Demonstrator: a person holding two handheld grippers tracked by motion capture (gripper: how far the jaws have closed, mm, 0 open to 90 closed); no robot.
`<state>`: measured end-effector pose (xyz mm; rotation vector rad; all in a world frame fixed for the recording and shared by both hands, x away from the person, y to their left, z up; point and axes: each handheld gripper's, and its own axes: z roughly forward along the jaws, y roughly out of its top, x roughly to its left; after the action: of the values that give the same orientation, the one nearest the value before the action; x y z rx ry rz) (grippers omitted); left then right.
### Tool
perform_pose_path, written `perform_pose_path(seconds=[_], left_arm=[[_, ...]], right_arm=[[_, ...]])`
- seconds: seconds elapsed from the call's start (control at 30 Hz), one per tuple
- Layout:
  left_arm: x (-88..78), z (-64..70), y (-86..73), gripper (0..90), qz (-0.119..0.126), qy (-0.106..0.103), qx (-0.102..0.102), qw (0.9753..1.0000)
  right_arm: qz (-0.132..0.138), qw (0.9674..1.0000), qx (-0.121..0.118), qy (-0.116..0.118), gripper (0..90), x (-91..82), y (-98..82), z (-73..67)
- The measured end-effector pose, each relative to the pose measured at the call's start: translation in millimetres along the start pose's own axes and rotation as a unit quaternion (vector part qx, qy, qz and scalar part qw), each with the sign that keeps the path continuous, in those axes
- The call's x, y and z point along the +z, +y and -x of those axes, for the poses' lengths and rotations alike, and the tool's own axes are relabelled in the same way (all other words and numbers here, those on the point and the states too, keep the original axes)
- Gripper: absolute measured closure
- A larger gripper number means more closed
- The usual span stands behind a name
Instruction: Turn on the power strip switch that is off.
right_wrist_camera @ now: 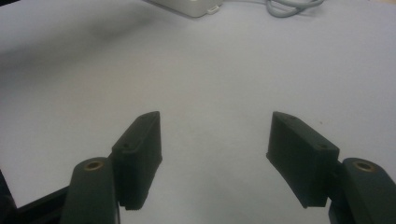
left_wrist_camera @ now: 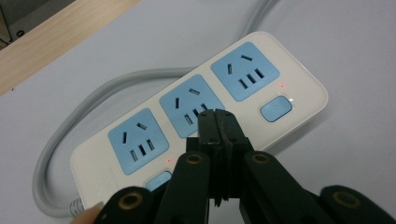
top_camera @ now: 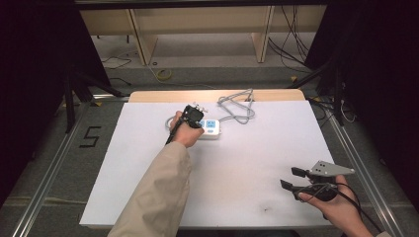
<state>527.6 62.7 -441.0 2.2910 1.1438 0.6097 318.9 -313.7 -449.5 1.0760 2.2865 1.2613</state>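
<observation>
High view looks down over the table [top_camera: 247, 197]; left gripper view hovers close above the power strip [left_wrist_camera: 299, 74]; right gripper view sees it far off.

power strip [top_camera: 210, 128] on table [top_camera: 237, 197], centre toward 12 | its cable [top_camera: 237, 109] coiled at 1 o'clock | left gripper [top_camera: 193, 114] over strip | right gripper [top_camera: 291, 178] at 4 o'clock, well apart

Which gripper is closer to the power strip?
The left gripper. It is shut and right over the power strip, its tips above the middle socket. The right gripper sits open far away, near the table's front right corner.
</observation>
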Motion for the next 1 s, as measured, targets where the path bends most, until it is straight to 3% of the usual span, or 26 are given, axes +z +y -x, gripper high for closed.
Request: perform_pose_path(seconds=[1.0], left_arm=[[6.5,-1.0,0.1,89.9,-0.016,-0.004,-0.007,0.9998]], right_arm=[[0.000,1.0000,-0.005,0.000,35.4,0.2,-0.1,-0.9]])
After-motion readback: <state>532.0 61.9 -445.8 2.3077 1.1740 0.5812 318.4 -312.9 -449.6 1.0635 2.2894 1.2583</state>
